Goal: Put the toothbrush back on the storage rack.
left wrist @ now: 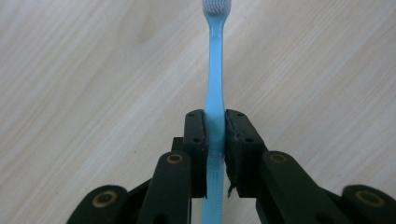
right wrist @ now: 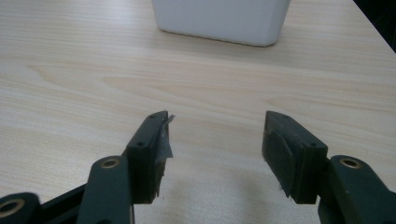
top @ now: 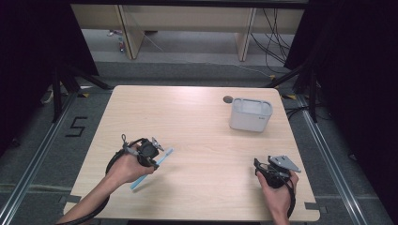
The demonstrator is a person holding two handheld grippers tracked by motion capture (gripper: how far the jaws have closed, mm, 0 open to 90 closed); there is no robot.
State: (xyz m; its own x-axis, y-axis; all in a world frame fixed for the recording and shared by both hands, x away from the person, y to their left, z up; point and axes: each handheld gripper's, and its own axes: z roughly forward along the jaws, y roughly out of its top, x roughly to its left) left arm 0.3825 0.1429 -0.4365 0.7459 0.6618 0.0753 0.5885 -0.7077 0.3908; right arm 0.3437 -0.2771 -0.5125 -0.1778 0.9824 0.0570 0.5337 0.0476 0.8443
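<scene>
A light blue toothbrush [left wrist: 215, 84] is clamped between the jaws of the left gripper [left wrist: 215, 140], the pads pressed on its handle part-way along. In the left gripper view the bristled head is seen pointing away from the jaws, over bare wood. In the high view the left gripper [top: 149, 153] is seen at the near left of the wooden table [top: 197, 140], the toothbrush [top: 151, 169] slanting across it, one end toward the table's middle, the other toward the near edge. Whether the lower end touches the table cannot be told.

The right gripper [right wrist: 215, 140] is held at the near right with jaws spread apart, nothing between them. A white rectangular container [top: 250, 114] is noted at the far right, well apart from both grippers; its base [right wrist: 219, 21] is seen ahead of the right jaws.
</scene>
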